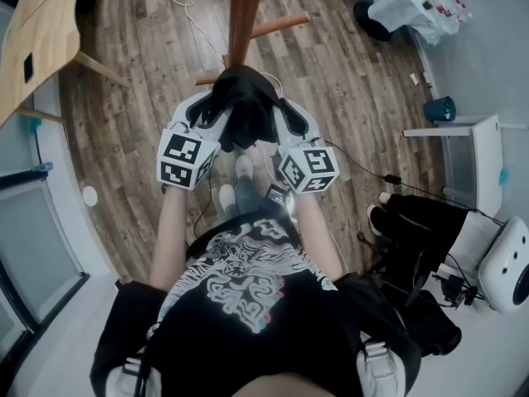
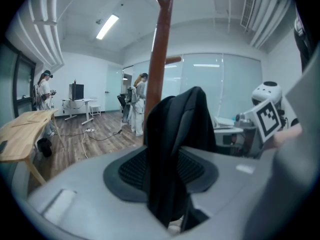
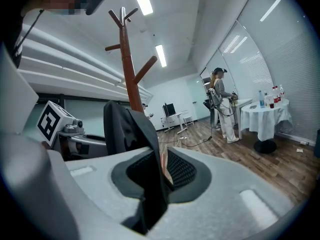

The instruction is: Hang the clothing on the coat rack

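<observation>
Nearest the camera is the person's black printed shirt (image 1: 248,296), with both forearms reaching forward from it. The left gripper (image 1: 205,116) has its jaws standing apart. A fold of the black garment (image 1: 244,106) hangs loose through the gap without being pressed by the pads. The right gripper (image 1: 289,121) is clamped on another fold of the same garment, with the cloth pinched between its dark ribbed pads. The garment is bunched between the two grippers and held up off the wooden floor (image 1: 347,81), just in front of the coat rack (image 1: 246,15). Whether the cloth touches the rack's brown pole cannot be told. A bare peg (image 1: 279,25) juts out beside the pole. Farther off, a wooden table (image 1: 37,40) stands at the left, and at the right another person (image 3: 220,101) stands beside a round table (image 3: 262,116) with a white cloth.
</observation>
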`<state>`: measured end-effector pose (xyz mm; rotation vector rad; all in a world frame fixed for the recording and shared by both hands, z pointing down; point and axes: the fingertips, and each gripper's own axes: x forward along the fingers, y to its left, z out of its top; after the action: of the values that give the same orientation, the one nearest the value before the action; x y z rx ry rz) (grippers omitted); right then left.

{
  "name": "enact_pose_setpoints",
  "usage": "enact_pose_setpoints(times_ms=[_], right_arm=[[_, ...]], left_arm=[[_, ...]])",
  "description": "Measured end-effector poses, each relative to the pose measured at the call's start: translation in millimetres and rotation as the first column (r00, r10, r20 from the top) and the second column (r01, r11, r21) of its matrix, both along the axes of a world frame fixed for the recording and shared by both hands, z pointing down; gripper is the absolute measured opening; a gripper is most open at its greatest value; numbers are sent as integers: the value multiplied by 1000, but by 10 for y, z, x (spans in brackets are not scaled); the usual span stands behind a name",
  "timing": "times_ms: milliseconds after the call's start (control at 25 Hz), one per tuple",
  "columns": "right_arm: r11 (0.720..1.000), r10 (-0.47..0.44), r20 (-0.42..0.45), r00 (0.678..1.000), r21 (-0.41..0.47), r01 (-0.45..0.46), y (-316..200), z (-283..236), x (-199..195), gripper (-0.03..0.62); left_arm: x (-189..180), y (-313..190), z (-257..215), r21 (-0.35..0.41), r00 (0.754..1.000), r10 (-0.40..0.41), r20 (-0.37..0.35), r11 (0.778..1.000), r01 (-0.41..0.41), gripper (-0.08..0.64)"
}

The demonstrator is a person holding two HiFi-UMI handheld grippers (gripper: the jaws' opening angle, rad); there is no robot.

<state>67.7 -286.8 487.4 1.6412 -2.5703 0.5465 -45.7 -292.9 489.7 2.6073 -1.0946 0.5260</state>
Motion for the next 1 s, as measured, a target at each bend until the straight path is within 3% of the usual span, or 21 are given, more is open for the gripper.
enact_pose_setpoints(times_ms=[800, 1000], right_arm=[[997, 47, 8, 999, -54, -47, 342, 177, 17, 55], [994, 93, 25, 995, -50, -92, 435, 152, 117, 55]], left_arm=[[-137, 351, 112, -29, 1000, 10, 9, 1000, -10, 127], [-122, 425, 92, -42, 999, 36, -22, 998, -36, 126]])
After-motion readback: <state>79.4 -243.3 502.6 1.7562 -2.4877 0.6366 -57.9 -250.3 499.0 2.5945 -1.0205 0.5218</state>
